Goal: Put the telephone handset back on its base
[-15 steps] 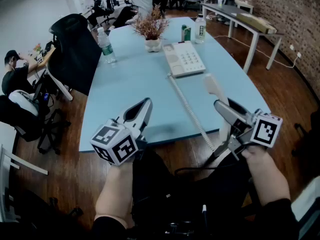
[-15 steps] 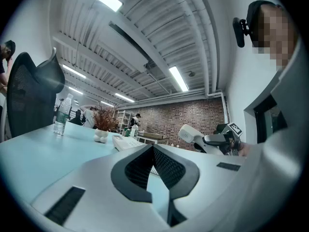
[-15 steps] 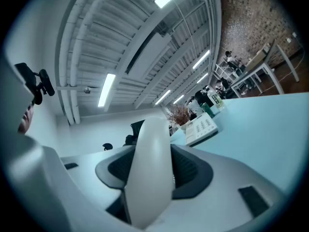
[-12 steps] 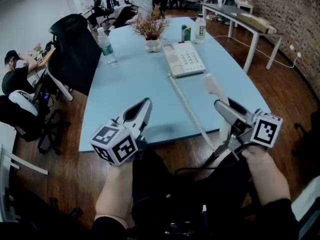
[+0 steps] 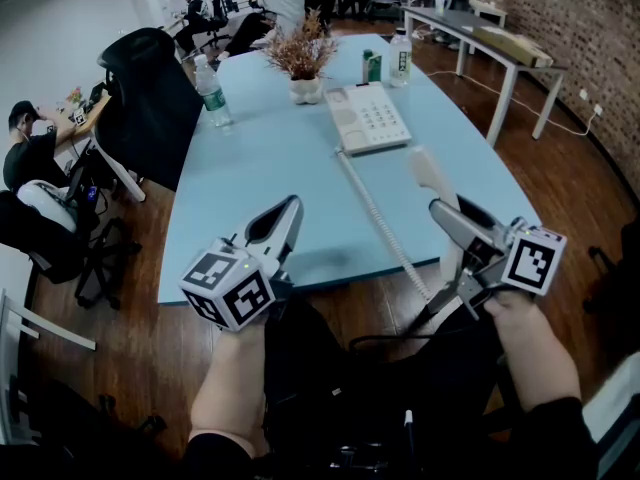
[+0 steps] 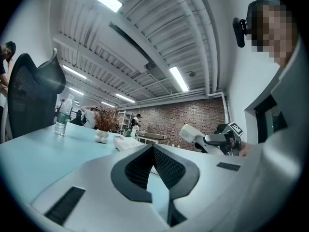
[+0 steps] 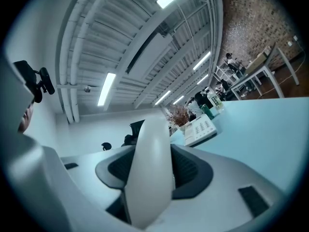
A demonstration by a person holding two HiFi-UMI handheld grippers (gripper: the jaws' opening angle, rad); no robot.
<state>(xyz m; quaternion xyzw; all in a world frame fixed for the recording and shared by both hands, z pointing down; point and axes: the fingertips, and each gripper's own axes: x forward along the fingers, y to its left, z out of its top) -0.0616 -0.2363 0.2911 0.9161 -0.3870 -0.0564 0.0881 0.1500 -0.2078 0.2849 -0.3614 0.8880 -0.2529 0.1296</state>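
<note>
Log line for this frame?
right hand-held gripper: shut on handset | left hand-held gripper: shut, empty | handset: off base | cord: across table

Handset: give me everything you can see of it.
The handset is off-white, smooth plastic by the look, with a rounded end pointing up and away. It is off the base, held tilted in the air over the near right edge of the blue table. The right gripper is clamped across its middle. A coiled cord runs from the base toward its lower end.
</note>
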